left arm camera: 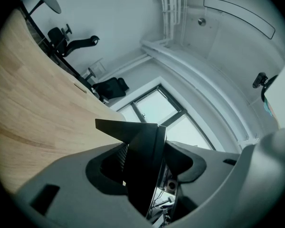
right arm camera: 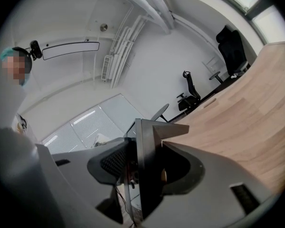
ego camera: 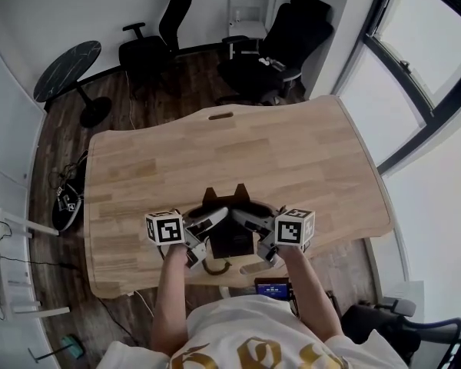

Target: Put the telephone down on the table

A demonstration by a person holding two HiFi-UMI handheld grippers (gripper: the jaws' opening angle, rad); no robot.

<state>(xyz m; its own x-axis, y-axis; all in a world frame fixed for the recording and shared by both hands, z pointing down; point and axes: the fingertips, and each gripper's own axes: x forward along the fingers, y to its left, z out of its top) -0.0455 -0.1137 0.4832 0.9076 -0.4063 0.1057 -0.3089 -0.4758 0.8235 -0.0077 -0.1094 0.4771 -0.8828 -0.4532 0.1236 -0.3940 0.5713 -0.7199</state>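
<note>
Table (ego camera: 315, 160): light wood planks, rounded corners, wavy outline, near edge curves inward at centre. Slot (ego camera: 220, 116) cut through top just inside far edge, about mid-width. Table stands on dark plank floor (ego camera: 186, 91). Two black chairs (ego camera: 280, 41) on floor beyond far edge.

The left hand-held gripper (ego camera: 206, 237) and right hand-held gripper (ego camera: 255, 241) half hide the telephone (ego camera: 230, 235).

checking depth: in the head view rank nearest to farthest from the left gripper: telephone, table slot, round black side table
1. telephone, in the left gripper
2. table slot, far edge
3. round black side table, floor beyond, left
</note>
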